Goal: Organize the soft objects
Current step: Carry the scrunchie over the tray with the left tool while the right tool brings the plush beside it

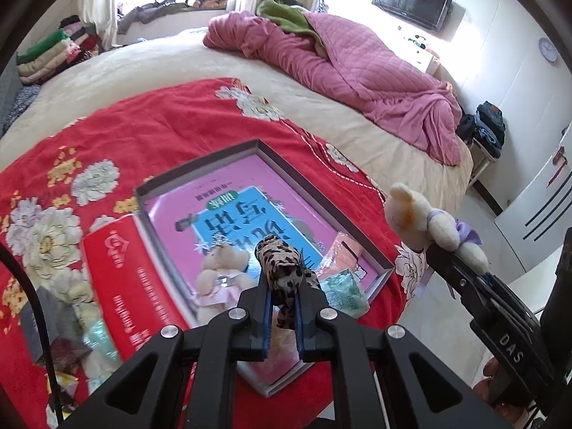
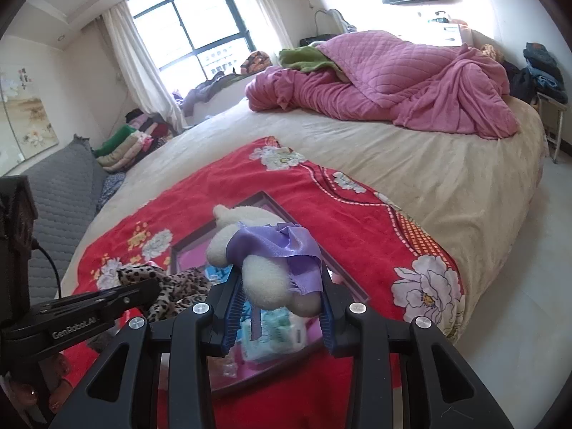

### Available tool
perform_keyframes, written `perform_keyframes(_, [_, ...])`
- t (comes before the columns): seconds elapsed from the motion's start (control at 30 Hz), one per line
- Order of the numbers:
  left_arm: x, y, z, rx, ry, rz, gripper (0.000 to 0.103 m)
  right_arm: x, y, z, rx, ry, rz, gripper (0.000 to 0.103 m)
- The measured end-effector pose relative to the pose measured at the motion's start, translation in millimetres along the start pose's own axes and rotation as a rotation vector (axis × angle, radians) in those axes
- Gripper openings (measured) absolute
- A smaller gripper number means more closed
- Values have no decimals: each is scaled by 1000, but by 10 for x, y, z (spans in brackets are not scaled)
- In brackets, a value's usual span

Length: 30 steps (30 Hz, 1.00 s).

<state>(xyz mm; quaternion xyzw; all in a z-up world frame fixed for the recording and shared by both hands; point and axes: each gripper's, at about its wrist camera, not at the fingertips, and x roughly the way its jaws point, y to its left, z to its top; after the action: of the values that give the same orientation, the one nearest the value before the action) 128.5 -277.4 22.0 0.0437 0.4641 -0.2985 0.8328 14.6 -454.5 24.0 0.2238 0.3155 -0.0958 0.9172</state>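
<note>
My left gripper (image 1: 282, 300) is shut on a leopard-print cloth (image 1: 282, 268) and holds it above an open grey-rimmed box (image 1: 200, 173) lined with a pink printed sheet. In the box lie a cream plush bear in pink (image 1: 221, 271) and small packets (image 1: 343, 286). My right gripper (image 2: 282, 307) is shut on a cream plush bear with a purple ribbon dress (image 2: 264, 250), above the same box (image 2: 271, 202). That bear (image 1: 425, 221) and the right gripper show at the right of the left wrist view. The leopard cloth (image 2: 171, 282) and left gripper show at the left of the right wrist view.
The box sits on a red flowered blanket (image 1: 125, 136) on a beige bed (image 2: 411, 164). A red box lid (image 1: 121, 286) and loose packets (image 1: 96, 336) lie left of the box. A pink quilt (image 1: 350, 75) is heaped at the far side. Folded clothes (image 2: 125, 139) are stacked by the window.
</note>
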Motion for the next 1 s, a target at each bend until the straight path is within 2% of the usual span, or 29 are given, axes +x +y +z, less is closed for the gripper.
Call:
perform_keyframes(0.2, [284, -23, 52, -7, 36, -28, 10, 132, -41, -8, -7, 19, -12, 38])
perform_keyframes(0.43, [557, 6, 9, -2, 109, -8, 10, 355, 19, -8, -30, 42, -27, 38])
perform_keyframes(1.0, [662, 82, -84, 11, 141, -6, 11, 1058, 176, -152, -118, 182, -27, 38])
